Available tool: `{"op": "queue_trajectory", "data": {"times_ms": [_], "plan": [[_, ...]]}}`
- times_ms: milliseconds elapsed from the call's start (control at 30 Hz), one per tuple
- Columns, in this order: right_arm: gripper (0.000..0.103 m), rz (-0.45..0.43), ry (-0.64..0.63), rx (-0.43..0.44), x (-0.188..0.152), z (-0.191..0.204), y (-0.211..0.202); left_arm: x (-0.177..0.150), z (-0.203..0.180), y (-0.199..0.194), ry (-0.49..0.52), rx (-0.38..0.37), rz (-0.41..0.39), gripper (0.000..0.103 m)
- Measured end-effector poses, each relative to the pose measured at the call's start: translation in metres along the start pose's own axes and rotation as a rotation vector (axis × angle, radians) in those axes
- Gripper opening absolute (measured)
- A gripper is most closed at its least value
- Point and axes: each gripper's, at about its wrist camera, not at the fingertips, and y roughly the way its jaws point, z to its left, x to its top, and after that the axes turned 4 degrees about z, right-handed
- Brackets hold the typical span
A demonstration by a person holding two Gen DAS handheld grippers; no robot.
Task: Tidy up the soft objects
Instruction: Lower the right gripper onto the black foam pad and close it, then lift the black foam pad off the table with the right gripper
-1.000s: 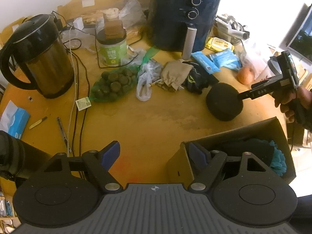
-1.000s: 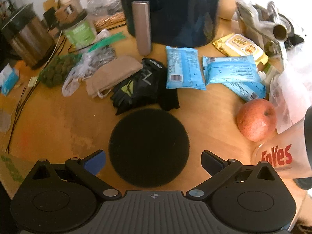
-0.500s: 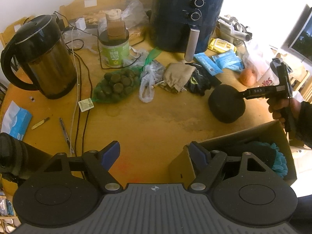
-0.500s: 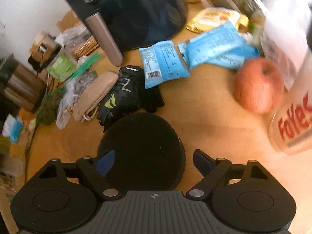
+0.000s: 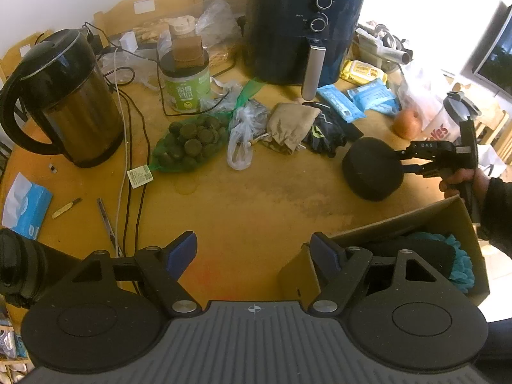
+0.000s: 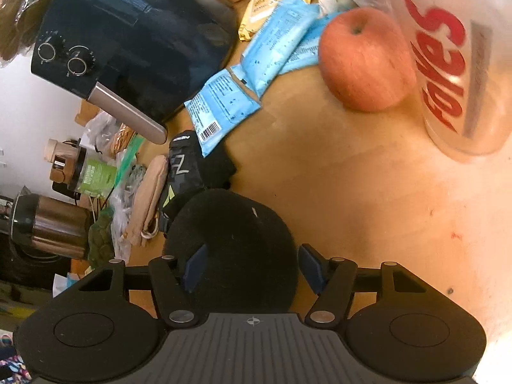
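A thick black foam disc (image 5: 368, 172) (image 6: 233, 230) lies on the wooden table at the right. My right gripper (image 6: 252, 268) (image 5: 400, 162), held by a hand in a dark sleeve, is closing on it, and both blue pads touch its sides. My left gripper (image 5: 252, 249) hangs open over bare table, with its right finger beside the corner of a cardboard box (image 5: 400, 220). Inside the box are a teal fluffy item (image 5: 457, 262) and something black. A beige cloth pouch (image 5: 291, 124) and a black glove (image 5: 323, 131) lie behind the disc.
A dark air fryer (image 5: 304, 32) stands at the back and a kettle (image 5: 64, 96) at the left, with cables near it. An apple (image 6: 361, 60), a lettered plastic cup (image 6: 454, 64) and blue packets (image 6: 224, 102) sit close to the disc. A green net bag (image 5: 188, 147) lies mid-table.
My right gripper rolled, sank toward the black foam disc and narrowed its jaws around it. The left gripper stayed put.
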Motion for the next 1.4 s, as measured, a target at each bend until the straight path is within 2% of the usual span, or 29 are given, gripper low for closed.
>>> {"op": "queue_trajectory", "data": {"times_ms": [133,200,267,367,500,633,800,1000,1133,1267,1400], "plan": [[0.066,0.005,0.013,0.009,-0.002,-0.002,-0.001,0.001,-0.001,0.002,0.003,-0.003,0.001,0.078],[0.060,0.010,0.023,0.013,-0.002,-0.003,-0.001,0.002,-0.002,0.003,0.005,-0.005,0.002,0.078],[0.043,0.018,0.033,0.014,-0.003,-0.005,0.000,0.002,-0.003,0.003,0.008,-0.007,0.000,0.078],[0.037,0.009,0.008,0.008,-0.004,0.000,-0.002,0.002,-0.005,0.003,0.011,-0.009,0.001,0.078],[0.034,-0.034,-0.082,-0.025,-0.003,0.019,-0.013,0.002,-0.005,0.003,0.015,-0.007,0.004,0.078],[0.034,-0.111,-0.302,-0.156,-0.005,0.053,-0.031,0.002,-0.005,0.003,0.015,-0.007,0.003,0.078],[0.034,-0.237,-0.698,-0.408,-0.021,0.098,-0.046,0.002,-0.005,0.003,0.015,-0.009,0.003,0.078],[0.034,-0.286,-1.011,-0.648,-0.038,0.103,-0.035,0.001,-0.007,0.002,0.018,-0.015,-0.004,0.078],[0.034,-0.298,-1.166,-0.720,-0.051,0.101,-0.027,0.000,-0.006,0.002,0.015,-0.014,-0.004,0.078],[0.036,-0.299,-1.306,-0.733,-0.068,0.103,-0.022,-0.001,-0.006,0.001,0.015,-0.014,-0.003,0.078],[0.039,-0.293,-1.389,-0.730,-0.080,0.106,-0.020,-0.002,-0.007,0.001,0.016,-0.016,-0.006,0.078]]}}
